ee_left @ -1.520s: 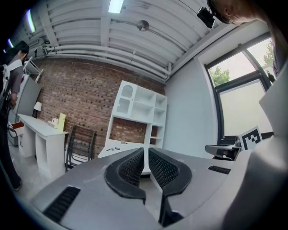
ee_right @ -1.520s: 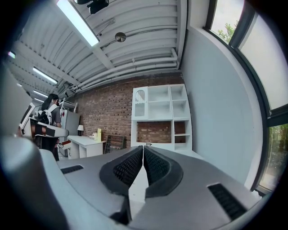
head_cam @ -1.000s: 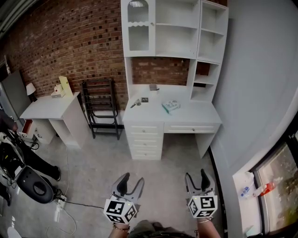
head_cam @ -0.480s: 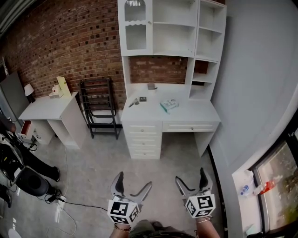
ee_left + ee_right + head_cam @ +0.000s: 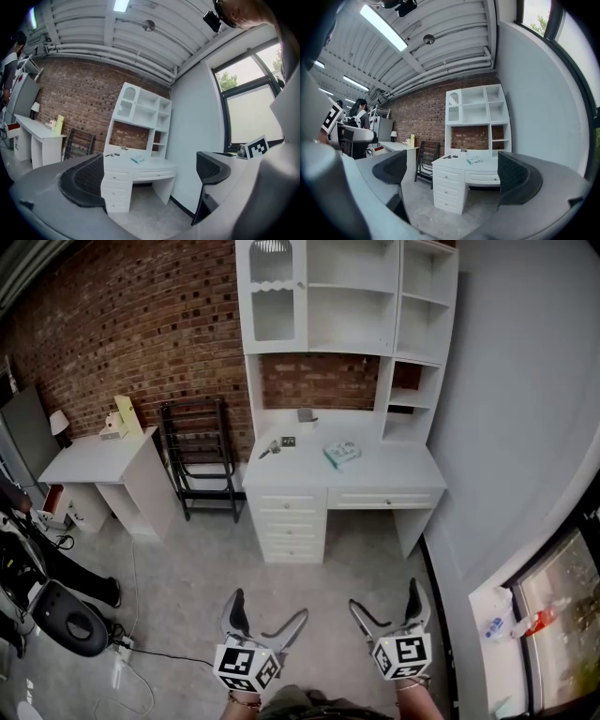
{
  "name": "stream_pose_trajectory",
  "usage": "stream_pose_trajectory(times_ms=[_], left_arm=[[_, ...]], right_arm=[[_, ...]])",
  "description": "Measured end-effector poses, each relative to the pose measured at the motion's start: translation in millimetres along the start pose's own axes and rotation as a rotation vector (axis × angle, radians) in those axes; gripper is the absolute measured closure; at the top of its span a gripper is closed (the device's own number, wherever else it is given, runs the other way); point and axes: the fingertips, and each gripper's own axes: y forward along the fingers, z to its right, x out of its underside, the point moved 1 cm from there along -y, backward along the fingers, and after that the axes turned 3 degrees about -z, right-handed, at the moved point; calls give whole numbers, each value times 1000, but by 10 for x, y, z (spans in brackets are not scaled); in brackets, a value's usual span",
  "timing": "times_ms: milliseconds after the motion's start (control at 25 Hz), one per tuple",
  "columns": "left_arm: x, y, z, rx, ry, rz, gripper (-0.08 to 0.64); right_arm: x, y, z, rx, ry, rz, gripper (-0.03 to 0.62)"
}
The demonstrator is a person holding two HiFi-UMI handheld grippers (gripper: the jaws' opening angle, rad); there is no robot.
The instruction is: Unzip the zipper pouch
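Zipper pouch (image 5: 343,454) on white tabletop (image 5: 394,470), upper centre, brick wall (image 5: 141,324) behind. Left tool (image 5: 268,607), right tool (image 5: 384,598) just opened wide, empty.

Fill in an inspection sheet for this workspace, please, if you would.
Surface: white desk, away across the floor.
Job's things: teal pouch lying on the desk; zipper too small to tell.
Clutter: small items on the desk's left part.
Grippers: left gripper and right gripper open and empty; jaws have just been opening.
Cables: cord on the floor, left.
Surroundings: brick wall, side table, black rack, window.
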Motion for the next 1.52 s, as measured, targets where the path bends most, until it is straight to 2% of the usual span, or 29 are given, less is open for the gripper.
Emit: stream_pose_trajectory(times_ms=[240,520,720,1000,1240,1520], left_arm=[[17,157,30,5,18,-12,-12],[11,269,-105,-54,18,-42,-12],[62,493,-280,-33,-2,-71,-12],[-66,1386,-586,35,29,-59,-11],[-226,2227,-1097,41,62,-50,-11],[-326,3129,-1658,45,37,-73,-9]], right_arm=[[3,94,98,-2,-8,6,18],[0,270,195,-9,-7,-7,18],[22,546,184,-10,-12,-25,18],[40,1305,528,27,-25,-25,18],[-54,2246,854,51,-21,2,20],[-119,3276,1085,69,-8,-13,23]])
